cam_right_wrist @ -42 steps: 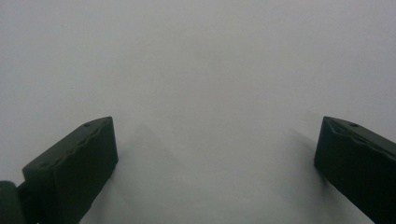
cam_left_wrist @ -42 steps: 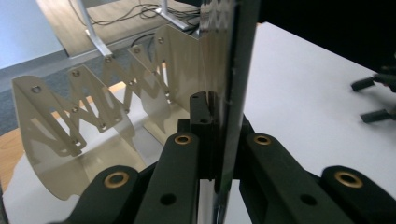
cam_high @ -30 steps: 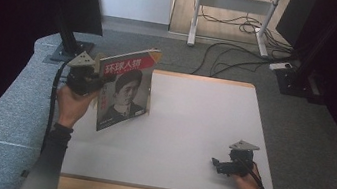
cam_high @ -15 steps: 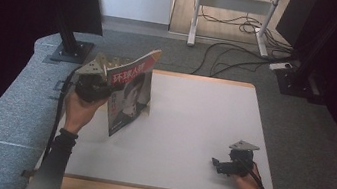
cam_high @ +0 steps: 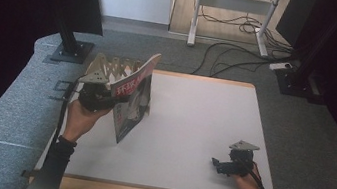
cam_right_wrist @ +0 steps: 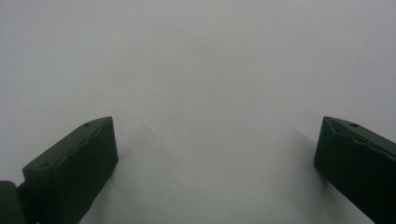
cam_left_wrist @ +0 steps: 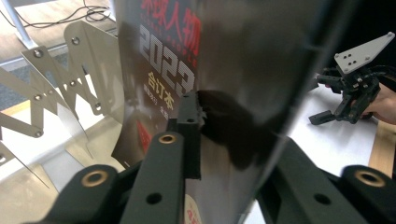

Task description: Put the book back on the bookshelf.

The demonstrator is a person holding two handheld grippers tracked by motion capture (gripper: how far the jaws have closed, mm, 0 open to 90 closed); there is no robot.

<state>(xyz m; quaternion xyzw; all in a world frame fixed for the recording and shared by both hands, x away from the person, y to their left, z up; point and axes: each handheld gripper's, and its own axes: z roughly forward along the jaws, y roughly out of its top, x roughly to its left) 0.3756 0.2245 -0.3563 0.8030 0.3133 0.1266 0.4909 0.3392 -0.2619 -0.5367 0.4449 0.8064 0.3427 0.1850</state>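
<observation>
1. The left gripper (cam_high: 105, 96) is clamped on a magazine (cam_high: 131, 100), holding it upright above the left edge of the table (cam_high: 191, 128)
2. In the left gripper view the magazine (cam_left_wrist: 224, 70) sits pinched between the jaws, just beside a folding metal rack (cam_left_wrist: 56, 88)
3. The right gripper (cam_high: 221, 164) rests near the table's front right corner, jaws wide apart and empty, well apart from the magazine

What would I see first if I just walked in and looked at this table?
A glossy magazine with red lettering, held up off the white table at its left side by the left gripper, whose fingers are clamped on it. Just behind it stands a zigzag metal rack. The right gripper rests open near the front right corner.
</observation>
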